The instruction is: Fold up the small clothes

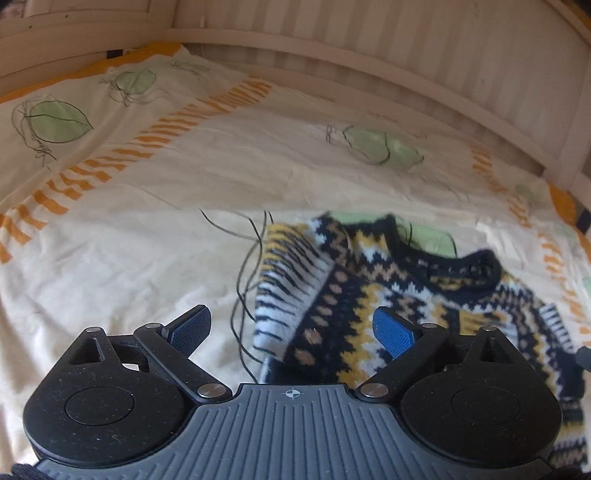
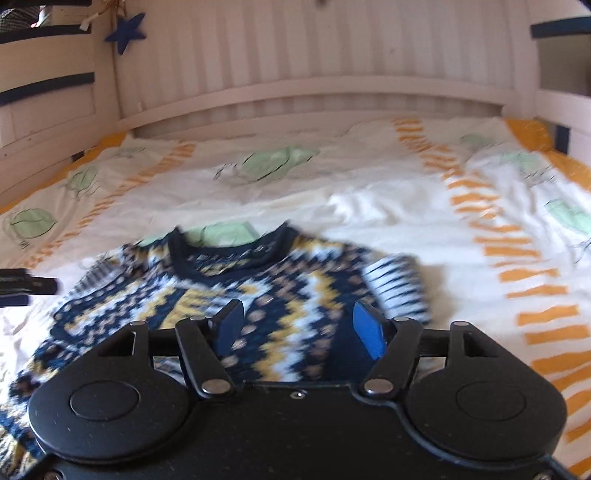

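Observation:
A small knitted sweater (image 1: 369, 295), patterned in navy, yellow and white, lies flat on the bed with its neckline toward the headboard. Both sleeves look folded inward, striped insides showing. My left gripper (image 1: 291, 332) stands open over the sweater's left edge, nothing between its blue pads (image 1: 190, 330). In the right wrist view the same sweater (image 2: 207, 291) fills the lower left. My right gripper (image 2: 297, 332) hovers open above its right half, with only cloth seen behind the gap. The folded right sleeve (image 2: 399, 291) lies just beyond the right pad.
A cream duvet (image 1: 129, 258) with green leaves and orange stripes covers the bed. A white slatted bed frame (image 2: 314, 92) closes off the far side. A dark piece of the other gripper (image 2: 26, 286) pokes in at the left of the right wrist view. A blue star (image 2: 125, 33) hangs top left.

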Available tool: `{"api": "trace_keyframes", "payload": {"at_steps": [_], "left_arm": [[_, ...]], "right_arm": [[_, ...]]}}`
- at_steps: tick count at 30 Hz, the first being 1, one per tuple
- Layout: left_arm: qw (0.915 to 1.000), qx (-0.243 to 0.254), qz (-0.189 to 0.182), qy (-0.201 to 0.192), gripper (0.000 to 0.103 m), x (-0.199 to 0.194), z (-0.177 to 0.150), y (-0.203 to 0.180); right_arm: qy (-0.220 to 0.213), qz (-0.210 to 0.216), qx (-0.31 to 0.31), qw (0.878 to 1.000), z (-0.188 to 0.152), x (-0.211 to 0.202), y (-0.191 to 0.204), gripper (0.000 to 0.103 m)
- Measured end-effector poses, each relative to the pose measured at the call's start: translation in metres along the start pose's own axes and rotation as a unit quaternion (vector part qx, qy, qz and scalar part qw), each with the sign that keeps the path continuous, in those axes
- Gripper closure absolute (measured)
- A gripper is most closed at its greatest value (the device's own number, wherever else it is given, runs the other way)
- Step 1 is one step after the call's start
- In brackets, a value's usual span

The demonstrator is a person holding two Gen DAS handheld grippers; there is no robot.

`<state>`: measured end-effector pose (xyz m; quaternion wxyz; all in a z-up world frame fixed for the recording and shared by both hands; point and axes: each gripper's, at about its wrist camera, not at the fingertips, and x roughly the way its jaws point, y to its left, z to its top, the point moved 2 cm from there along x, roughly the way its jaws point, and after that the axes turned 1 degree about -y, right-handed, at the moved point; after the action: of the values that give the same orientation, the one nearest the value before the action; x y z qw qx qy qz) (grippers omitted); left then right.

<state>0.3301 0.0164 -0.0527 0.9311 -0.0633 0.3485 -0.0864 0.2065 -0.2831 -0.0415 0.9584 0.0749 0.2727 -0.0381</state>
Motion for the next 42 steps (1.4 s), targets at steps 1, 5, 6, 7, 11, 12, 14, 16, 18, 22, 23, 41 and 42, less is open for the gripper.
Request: {"api": "trace_keyframes", "payload": {"at_steps": [1,5,6,7,11,12,14,16,18,22,23,41,42], "left_arm": [[0.9999,0.0,0.003,0.011,0.008,0.008,-0.007,0.001],[0.9983,0.014,0.031,0.047,0.006,0.032,-0.034,0.017],[0.9988,0.02,0.025,0.037,0.006,0.032,-0.038,0.021],[0.999,0.025,0.021,0.03,0.006,0.028,-0.04,0.023],[0.9986,0.034,0.023,0.034,0.006,0.018,-0.038,0.021],[0.9986,0.034,0.021,0.034,0.006,0.013,-0.037,0.02],[0.9987,0.037,0.012,0.034,0.006,-0.003,-0.04,0.021],[0.9982,0.043,0.002,0.042,0.006,-0.017,-0.046,0.02],[0.9974,0.048,-0.012,0.052,0.006,-0.035,-0.058,0.023],[0.9947,0.064,-0.028,0.075,0.006,-0.068,-0.084,0.028],[0.9938,0.066,-0.032,0.083,0.006,-0.075,-0.091,0.028],[0.9904,0.046,-0.056,0.117,0.006,-0.152,-0.161,0.024],[0.9905,0.05,-0.053,0.117,0.006,-0.155,-0.164,0.023]], "right_arm": [[0.012,0.001,-0.003,1.0,-0.004,0.005,0.003,0.033],[0.058,-0.017,-0.001,0.998,-0.026,0.021,-0.001,0.033],[0.056,-0.02,-0.004,0.998,-0.031,0.021,-0.001,0.032],[0.049,-0.022,-0.01,0.999,-0.035,0.02,-0.001,0.031],[0.045,-0.024,-0.022,0.998,-0.038,0.016,0.002,0.026],[0.046,-0.02,-0.016,0.999,-0.037,0.014,0.0,0.025],[0.047,-0.012,-0.006,0.999,-0.034,0.009,-0.001,0.024],[0.046,-0.005,-0.001,0.999,-0.033,-0.004,-0.002,0.024],[0.042,0.002,0.002,0.999,-0.034,-0.019,-0.004,0.024],[0.045,0.01,0.013,0.999,-0.043,-0.056,-0.01,0.024],[0.047,0.011,0.017,0.999,-0.046,-0.065,-0.012,0.023],[0.113,0.004,0.134,0.984,-0.131,-0.163,-0.016,0.015],[0.114,0.006,0.14,0.984,-0.134,-0.166,-0.016,0.015]]}}
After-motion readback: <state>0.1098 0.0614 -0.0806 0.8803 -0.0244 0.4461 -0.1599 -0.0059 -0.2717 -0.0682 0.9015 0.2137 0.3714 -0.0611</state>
